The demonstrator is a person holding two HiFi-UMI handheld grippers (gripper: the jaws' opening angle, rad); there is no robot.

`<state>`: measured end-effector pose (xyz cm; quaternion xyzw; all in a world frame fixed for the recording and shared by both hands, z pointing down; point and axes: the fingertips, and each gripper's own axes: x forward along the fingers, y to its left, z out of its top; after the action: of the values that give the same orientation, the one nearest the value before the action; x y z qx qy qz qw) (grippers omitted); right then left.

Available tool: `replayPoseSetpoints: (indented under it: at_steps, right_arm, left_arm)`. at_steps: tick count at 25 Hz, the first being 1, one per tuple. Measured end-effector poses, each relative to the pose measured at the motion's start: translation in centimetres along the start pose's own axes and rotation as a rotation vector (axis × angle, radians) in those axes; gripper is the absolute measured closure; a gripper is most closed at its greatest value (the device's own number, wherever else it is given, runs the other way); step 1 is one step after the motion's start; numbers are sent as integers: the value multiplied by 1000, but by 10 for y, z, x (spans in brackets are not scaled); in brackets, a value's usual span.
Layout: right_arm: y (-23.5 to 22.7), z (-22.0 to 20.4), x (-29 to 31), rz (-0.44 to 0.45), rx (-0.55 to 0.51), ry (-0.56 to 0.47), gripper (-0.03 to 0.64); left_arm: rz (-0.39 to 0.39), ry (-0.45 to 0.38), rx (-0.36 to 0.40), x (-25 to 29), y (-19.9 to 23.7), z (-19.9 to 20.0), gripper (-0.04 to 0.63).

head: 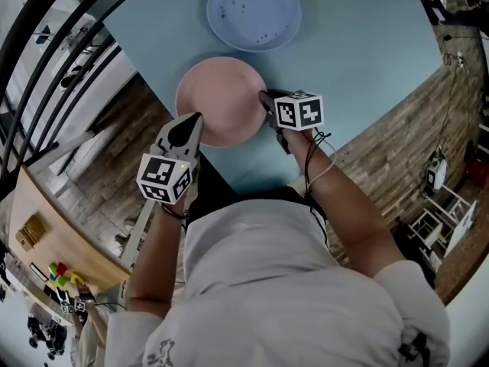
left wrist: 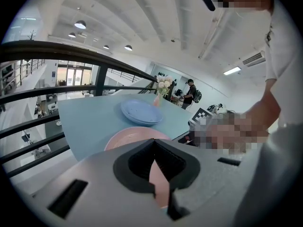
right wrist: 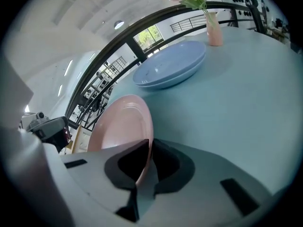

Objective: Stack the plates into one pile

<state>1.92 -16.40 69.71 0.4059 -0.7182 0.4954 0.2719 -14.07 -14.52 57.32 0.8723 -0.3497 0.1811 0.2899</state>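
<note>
At the near edge of the teal worktop [head: 367, 52], the jaws of the left gripper [head: 195, 119] pinch the left rim of the pink plate [head: 218, 98] and those of the right gripper [head: 265, 98] its right rim, so a good lift likely means raising both sides evenly, level, toward the blue plate [head: 254, 10].

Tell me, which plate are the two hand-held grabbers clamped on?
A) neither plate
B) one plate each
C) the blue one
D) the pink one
D: the left gripper and the right gripper each pinch an opposite edge of the pink plate, its rim between their jaws, while the blue plate lies untouched farther along the table.
</note>
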Motion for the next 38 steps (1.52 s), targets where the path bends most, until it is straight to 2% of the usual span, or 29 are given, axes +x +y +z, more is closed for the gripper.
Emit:
replayPoseSetpoints:
  at_steps: [4,18,38]
  right_arm:
    - [1,-1,0,8,32,-15,595]
    - [11,3,-33,41,26,-59,594]
    - [0,-10,-142,84,9,-204,594]
  left_arm:
    - [12,-7,-4,-5,-2,0,591]
    - [53,-50,21,-34,-19,7,591]
    - [59,-136,134,-61,-108,29,591]
